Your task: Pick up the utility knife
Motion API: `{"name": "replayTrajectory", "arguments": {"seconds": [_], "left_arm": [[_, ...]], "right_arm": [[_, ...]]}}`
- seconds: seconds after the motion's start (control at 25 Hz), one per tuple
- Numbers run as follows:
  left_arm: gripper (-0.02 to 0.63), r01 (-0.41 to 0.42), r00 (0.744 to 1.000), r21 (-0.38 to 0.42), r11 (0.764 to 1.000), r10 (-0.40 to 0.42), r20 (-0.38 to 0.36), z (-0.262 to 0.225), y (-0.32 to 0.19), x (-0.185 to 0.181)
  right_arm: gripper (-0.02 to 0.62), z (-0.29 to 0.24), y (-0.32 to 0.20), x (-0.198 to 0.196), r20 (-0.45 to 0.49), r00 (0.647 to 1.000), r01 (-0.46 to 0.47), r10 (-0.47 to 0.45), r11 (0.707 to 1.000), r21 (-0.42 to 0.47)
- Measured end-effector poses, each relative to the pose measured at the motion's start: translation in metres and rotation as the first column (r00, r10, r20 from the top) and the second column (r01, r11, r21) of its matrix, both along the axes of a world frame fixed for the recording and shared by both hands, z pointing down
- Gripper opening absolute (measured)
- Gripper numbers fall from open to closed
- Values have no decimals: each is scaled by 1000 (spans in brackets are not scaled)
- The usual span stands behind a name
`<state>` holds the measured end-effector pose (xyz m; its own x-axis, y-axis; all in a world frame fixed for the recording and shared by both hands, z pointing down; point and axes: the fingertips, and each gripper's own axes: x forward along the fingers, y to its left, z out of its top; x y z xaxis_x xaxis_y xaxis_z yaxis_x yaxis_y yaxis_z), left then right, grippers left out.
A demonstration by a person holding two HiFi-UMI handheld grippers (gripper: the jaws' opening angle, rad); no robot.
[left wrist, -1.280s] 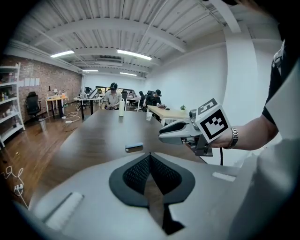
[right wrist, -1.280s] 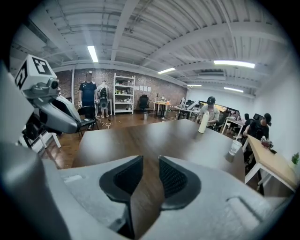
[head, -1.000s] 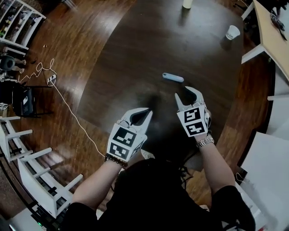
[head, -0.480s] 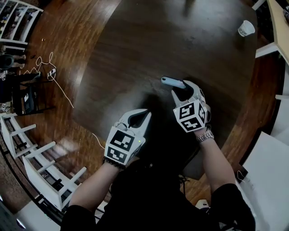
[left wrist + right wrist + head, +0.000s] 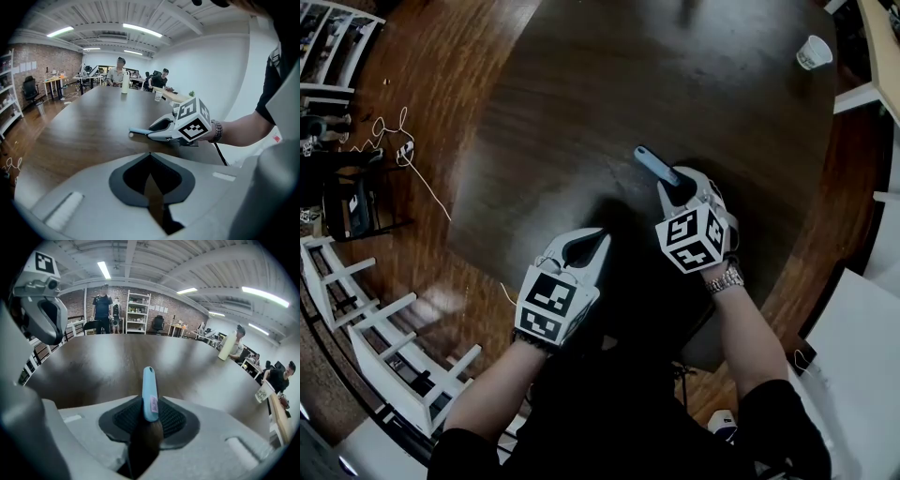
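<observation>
A broad, dark wooden worktop (image 5: 581,112) fills the scene, bare but for a paper cup (image 5: 813,52) at its far edge and the tool at the centre of the job. A person leans over the near edge, forearms out, a set of tongs in each hand.

The left tongs (image 5: 602,237) hang just above the near part of the worktop, tips pressed together with nothing between them, and take no part in the pick.

The right tongs (image 5: 682,180) reach further in and are closing around the near end of the utility knife (image 5: 654,166). The right gripper view shows the pale blue handle (image 5: 150,394) standing in the slot between the two pads, which appear to sit against its sides, while the far end points away across the worktop.

From the left gripper view the free end of the knife (image 5: 138,132) lies low, at or barely off the surface; whether it has left the wood cannot be told.

The reach and the placing of the tongs look complete and the pinch is forming. What remains, by this reading, is to firm up the grip and raise the knife clear of the worktop.
</observation>
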<state>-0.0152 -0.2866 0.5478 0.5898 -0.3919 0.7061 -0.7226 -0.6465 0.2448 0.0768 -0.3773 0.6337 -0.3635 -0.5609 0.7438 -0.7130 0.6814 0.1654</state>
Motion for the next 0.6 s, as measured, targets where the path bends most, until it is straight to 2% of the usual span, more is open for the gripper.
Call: {"name": "replayTrajectory", "arguments": {"seconds": [0.16, 0.6], "left_arm": [[17, 1, 1000, 30, 1000, -1, -9, -5, 4, -5], [17, 51, 998, 95, 994, -47, -42, -31, 24, -37]], "right_arm": [[66, -8, 8, -3, -3, 1000, -9, 9, 1000, 2], [60, -41, 43, -36, 11, 1000, 2, -2, 1000, 14]]}}
